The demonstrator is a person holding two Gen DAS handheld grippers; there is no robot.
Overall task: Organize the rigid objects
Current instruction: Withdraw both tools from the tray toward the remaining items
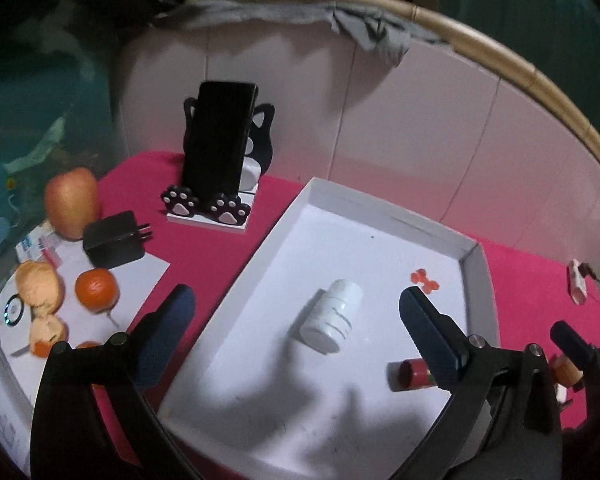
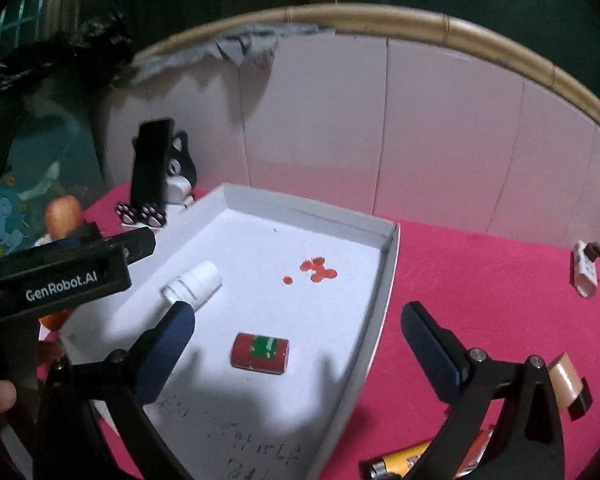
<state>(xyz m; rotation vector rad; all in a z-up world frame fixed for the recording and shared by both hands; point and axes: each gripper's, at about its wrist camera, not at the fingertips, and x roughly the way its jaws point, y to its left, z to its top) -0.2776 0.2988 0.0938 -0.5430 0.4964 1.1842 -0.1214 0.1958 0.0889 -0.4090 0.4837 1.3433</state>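
Observation:
A white box lid [image 1: 474, 264] [image 2: 386, 280] lies on the pink cloth. Inside it lie a white pill bottle [image 1: 332, 316] [image 2: 194, 280], a red and green cylinder [image 1: 414, 372] [image 2: 260, 352] and a small orange bone-shaped piece [image 1: 424, 280] [image 2: 318, 270]. My left gripper [image 1: 296, 316] is open and empty, hovering above the lid around the bottle. My right gripper [image 2: 298, 328] is open and empty above the lid's right part, over the cylinder. The left gripper's body [image 2: 60, 276] shows in the right wrist view.
A phone on a cat-paw stand [image 1: 220, 152] [image 2: 152, 168] stands at the back. A black charger [image 1: 114, 238], an apple [image 1: 72, 200] and oranges [image 1: 96, 290] lie left. A white adapter [image 2: 586, 272], a yellow lighter [image 2: 404, 460] and a beige tube [image 2: 566, 384] lie right.

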